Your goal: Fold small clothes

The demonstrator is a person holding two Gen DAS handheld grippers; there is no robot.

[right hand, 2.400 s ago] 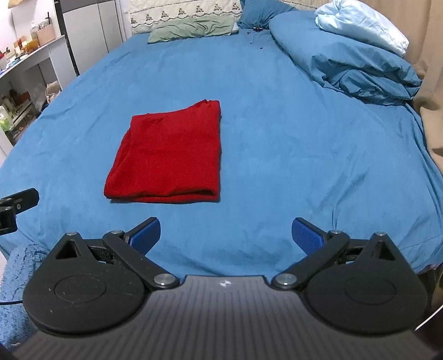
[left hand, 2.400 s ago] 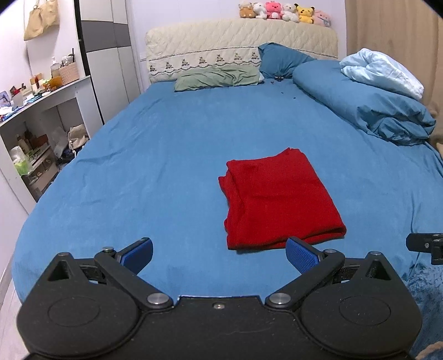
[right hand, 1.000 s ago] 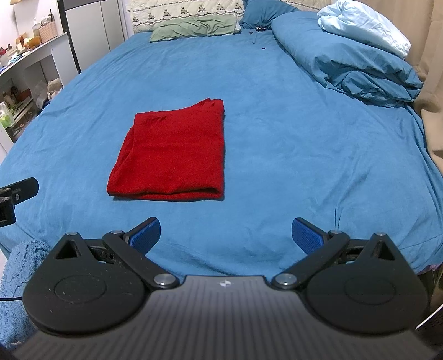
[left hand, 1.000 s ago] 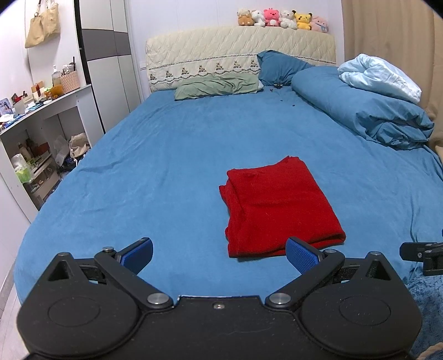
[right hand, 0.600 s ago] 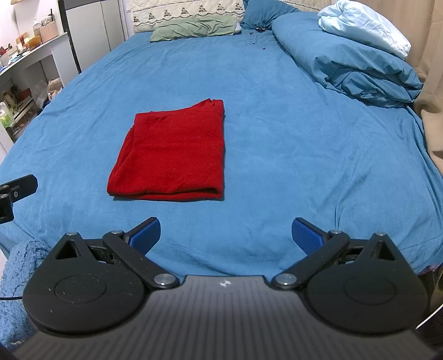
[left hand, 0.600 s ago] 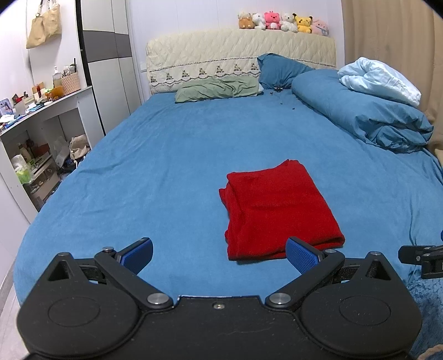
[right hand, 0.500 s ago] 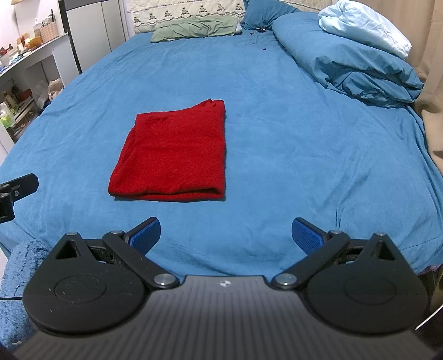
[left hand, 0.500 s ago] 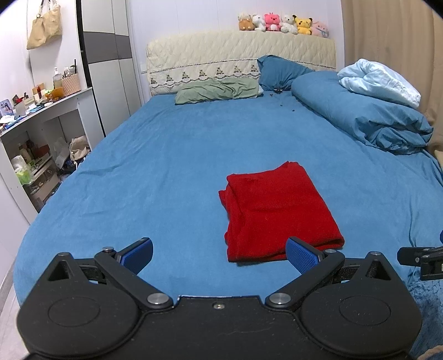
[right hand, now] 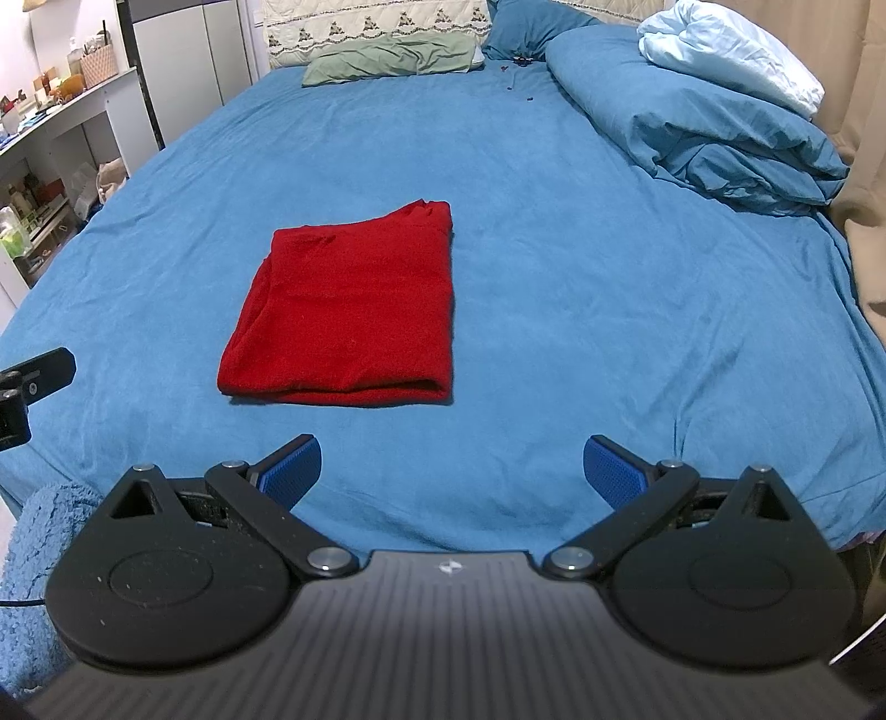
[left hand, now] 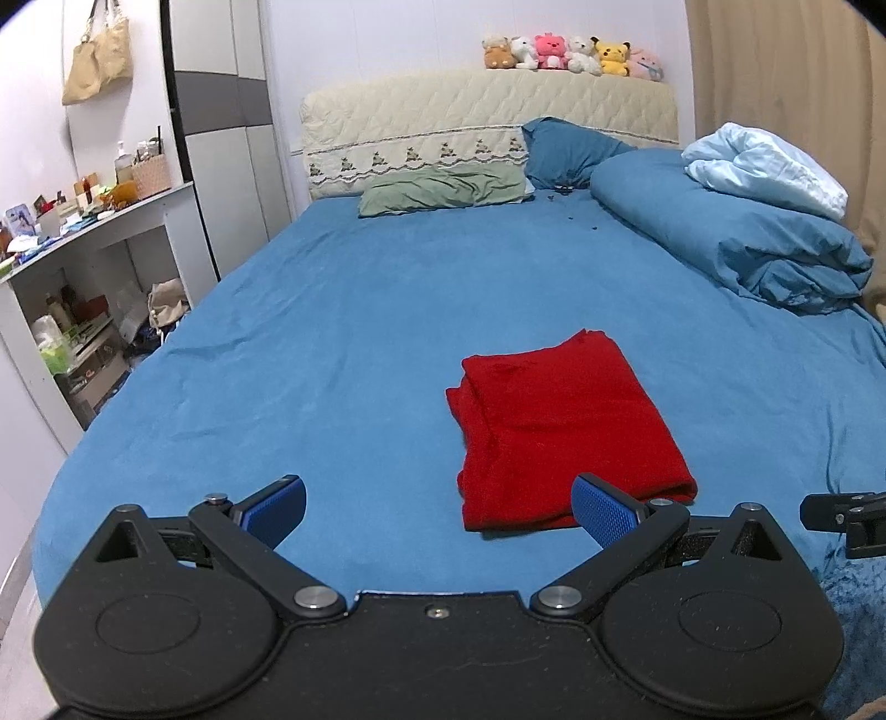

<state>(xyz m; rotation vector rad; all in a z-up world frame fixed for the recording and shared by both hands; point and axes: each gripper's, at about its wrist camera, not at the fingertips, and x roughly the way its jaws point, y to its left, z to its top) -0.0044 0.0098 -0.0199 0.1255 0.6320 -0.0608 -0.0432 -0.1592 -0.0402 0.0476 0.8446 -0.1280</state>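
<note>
The red cloth (left hand: 565, 426), a fuzzy folded rectangle, lay flat on my bed (left hand: 343, 332). My left gripper (left hand: 437, 507) and right gripper (right hand: 451, 465) were spread wide, empty. Only the left view showed plush toys (left hand: 570, 54).

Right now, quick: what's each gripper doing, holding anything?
Left gripper: open, holding nothing, short of the folded red garment.
Right gripper: open, holding nothing, over the blue bedsheet.
</note>
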